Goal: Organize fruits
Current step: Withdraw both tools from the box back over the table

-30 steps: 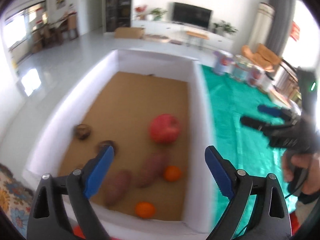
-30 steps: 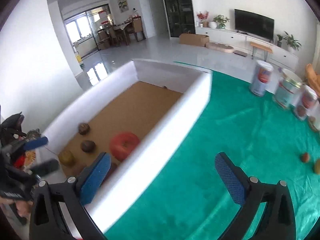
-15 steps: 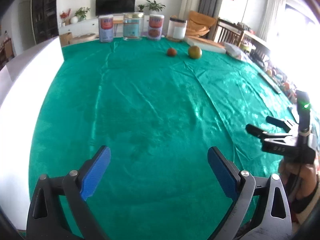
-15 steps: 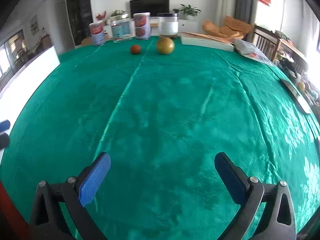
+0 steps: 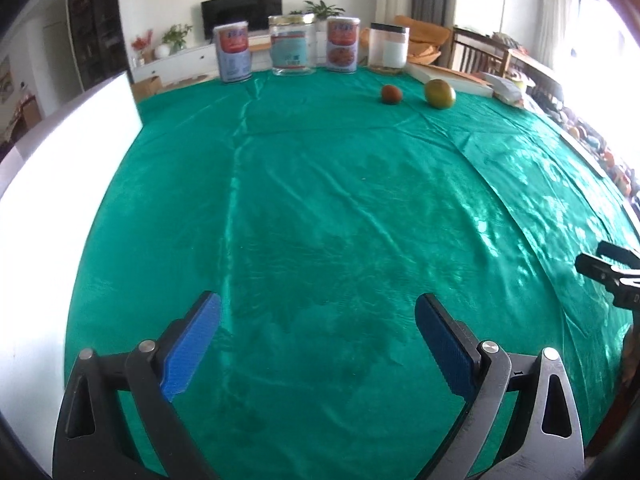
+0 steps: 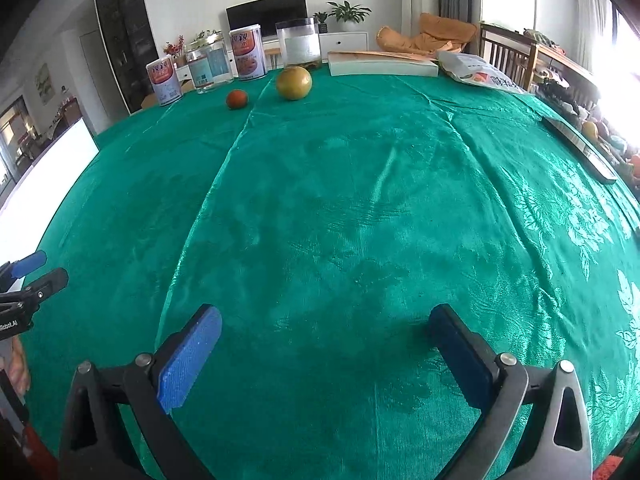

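Both views swung off the box: left tongs just widened, right tongs apart, both empty, facing orange and tomato at tabletop's far edge.

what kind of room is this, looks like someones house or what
Most likely a home living and dining room: a wall-mounted television above a low white cabinet with potted plants, wooden chairs to the right, and a table under a green tablecloth.

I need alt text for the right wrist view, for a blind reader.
Open right tongs hang empty over a green tablecloth. Far across it lie a small red fruit and a larger yellow-green fruit, before a row of jars.
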The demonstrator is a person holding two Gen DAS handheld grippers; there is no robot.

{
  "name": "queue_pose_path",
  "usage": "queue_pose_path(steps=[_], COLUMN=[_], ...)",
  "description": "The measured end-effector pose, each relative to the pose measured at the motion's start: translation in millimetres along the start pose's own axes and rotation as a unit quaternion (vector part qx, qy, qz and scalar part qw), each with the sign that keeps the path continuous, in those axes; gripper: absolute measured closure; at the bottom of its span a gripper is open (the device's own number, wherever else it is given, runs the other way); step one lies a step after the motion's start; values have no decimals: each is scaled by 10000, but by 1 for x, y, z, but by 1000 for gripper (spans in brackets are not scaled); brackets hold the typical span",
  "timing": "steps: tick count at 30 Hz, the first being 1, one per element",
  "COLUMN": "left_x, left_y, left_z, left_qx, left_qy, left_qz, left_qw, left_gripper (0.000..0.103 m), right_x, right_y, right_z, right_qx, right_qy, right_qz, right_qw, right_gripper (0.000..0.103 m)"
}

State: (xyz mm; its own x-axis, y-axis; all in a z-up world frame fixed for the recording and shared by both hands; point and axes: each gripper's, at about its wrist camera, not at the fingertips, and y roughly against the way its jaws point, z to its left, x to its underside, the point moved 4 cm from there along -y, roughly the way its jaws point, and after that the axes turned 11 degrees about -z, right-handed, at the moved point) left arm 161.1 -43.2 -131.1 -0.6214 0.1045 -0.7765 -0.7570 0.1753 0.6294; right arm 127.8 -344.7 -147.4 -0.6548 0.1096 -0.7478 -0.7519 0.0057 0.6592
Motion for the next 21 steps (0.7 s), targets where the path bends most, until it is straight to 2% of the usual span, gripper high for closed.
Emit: queue_pose_path(steps=[5, 9, 21], left_x=[3, 3, 4], left_y=[-12, -17, -18], left_z=[11, 8, 9], left_qx=[-184, -327, -280], left_qy=[280, 117, 122], left_qz=[258, 340, 363], left_qw=[9991, 9988, 9989], left_gripper=[5, 2, 1], right_x=[0, 1, 2], right_y=[-3, -2, -4], right_z=[3, 0, 4], right_qx=[117, 185, 378], right_qy=[135, 45, 213], right_qz=[60, 34, 144], right_qw=[9998, 9998, 9990], right_gripper=[0, 0, 0])
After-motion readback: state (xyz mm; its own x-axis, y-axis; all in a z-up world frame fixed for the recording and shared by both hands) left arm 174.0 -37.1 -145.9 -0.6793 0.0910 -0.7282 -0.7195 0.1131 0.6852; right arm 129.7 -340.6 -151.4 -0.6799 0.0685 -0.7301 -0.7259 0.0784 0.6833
